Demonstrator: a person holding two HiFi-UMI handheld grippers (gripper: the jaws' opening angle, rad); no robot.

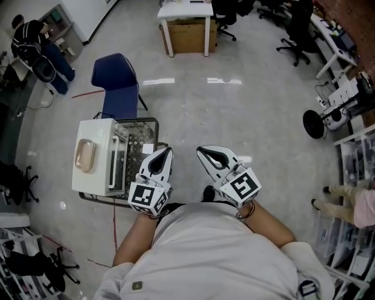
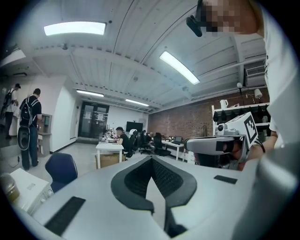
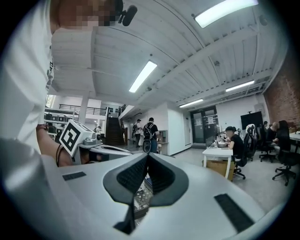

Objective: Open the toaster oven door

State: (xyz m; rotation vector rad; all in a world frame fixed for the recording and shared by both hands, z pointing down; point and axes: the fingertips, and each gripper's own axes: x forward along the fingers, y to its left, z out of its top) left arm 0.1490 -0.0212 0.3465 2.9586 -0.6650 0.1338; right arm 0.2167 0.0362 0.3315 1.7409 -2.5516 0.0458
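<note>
The white toaster oven point(image 1: 96, 155) stands on a black wire cart point(image 1: 143, 126) at the left of the head view, with a beige rounded patch on its upper face and metal bars on its right side. Its corner shows at the lower left of the left gripper view point(image 2: 26, 187). My left gripper point(image 1: 166, 153) is raised just right of the cart, shut and empty; its jaws point(image 2: 151, 161) point out into the room. My right gripper point(image 1: 202, 152) is level beside it, also shut with nothing held, its jaws point(image 3: 146, 157) meeting above a bit of the cart's mesh point(image 3: 140, 199).
A blue chair point(image 1: 117, 82) stands behind the cart. Farther off is a white table point(image 1: 186, 12) with a cardboard box under it. People stand at the far left point(image 1: 35, 41) and near shelving at the right edge point(image 1: 351, 205). Office chairs and desks fill the back right.
</note>
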